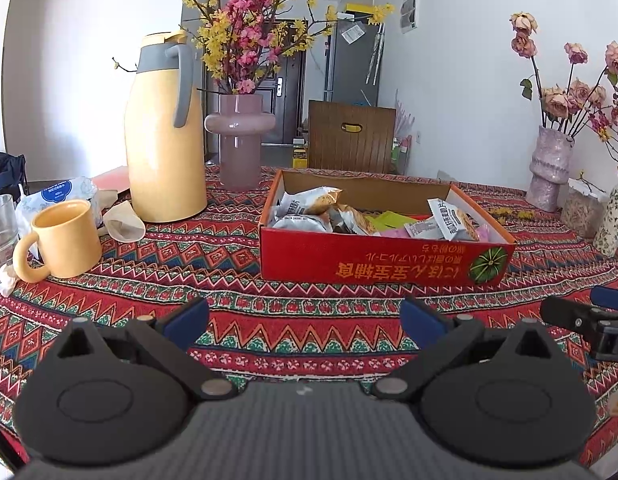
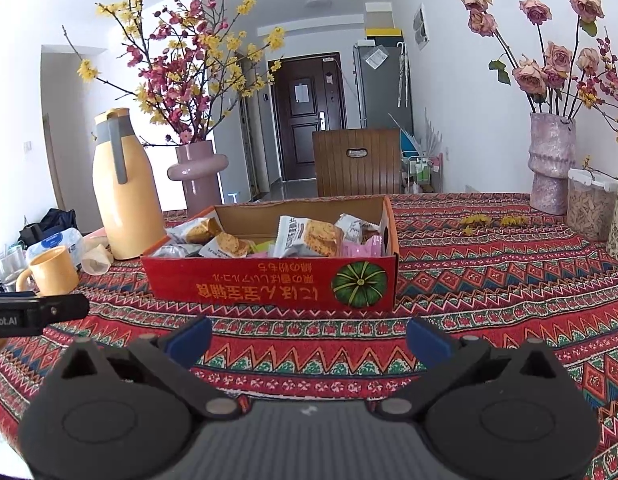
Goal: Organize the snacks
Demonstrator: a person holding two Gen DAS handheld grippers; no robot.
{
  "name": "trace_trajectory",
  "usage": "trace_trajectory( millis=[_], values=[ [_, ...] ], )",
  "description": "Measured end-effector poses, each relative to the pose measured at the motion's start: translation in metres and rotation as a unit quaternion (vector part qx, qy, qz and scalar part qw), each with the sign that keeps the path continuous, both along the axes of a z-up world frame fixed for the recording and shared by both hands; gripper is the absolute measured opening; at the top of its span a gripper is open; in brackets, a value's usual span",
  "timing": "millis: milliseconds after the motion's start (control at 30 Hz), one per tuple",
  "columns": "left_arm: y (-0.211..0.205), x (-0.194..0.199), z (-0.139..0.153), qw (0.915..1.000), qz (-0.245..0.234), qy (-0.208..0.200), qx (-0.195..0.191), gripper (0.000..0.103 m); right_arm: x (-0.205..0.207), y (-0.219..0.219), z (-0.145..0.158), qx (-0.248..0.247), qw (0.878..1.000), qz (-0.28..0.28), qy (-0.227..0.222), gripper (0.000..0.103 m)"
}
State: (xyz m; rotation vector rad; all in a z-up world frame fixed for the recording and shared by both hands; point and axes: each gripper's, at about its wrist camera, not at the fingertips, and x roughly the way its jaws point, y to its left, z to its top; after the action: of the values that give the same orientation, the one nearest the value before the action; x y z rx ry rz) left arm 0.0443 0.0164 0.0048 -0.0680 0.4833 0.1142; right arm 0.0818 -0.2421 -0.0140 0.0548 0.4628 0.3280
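On the patterned tablecloth (image 1: 309,312), a red box (image 2: 269,284) of snack packets (image 2: 309,236) is seen.
Lower packets are hidden by its walls. Left gripper (image 1: 305,320) and right gripper (image 2: 309,340) are held apart, empty, near it.

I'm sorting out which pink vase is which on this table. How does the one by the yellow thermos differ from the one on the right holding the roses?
The smooth pink vase by the yellow thermos is glossy with a ring-shaped collar; the textured pink vase looks rough and mottled with stepped tiers. The smooth one holds branches of small yellow and pink blossoms; the textured one holds large faded roses. Both stand upright on the patterned tablecloth.
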Motion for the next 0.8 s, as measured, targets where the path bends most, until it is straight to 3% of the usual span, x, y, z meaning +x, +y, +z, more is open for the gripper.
trace_trajectory(
  millis=[800],
  values=[
    [-0.0046, -0.0036, 0.0001, 0.9999, -0.008, -0.003, 0.006, 0.103, 0.001, -0.0005, -0.0036, -0.001, 1.0, 0.0, 0.005, 0.103]
  ],
)
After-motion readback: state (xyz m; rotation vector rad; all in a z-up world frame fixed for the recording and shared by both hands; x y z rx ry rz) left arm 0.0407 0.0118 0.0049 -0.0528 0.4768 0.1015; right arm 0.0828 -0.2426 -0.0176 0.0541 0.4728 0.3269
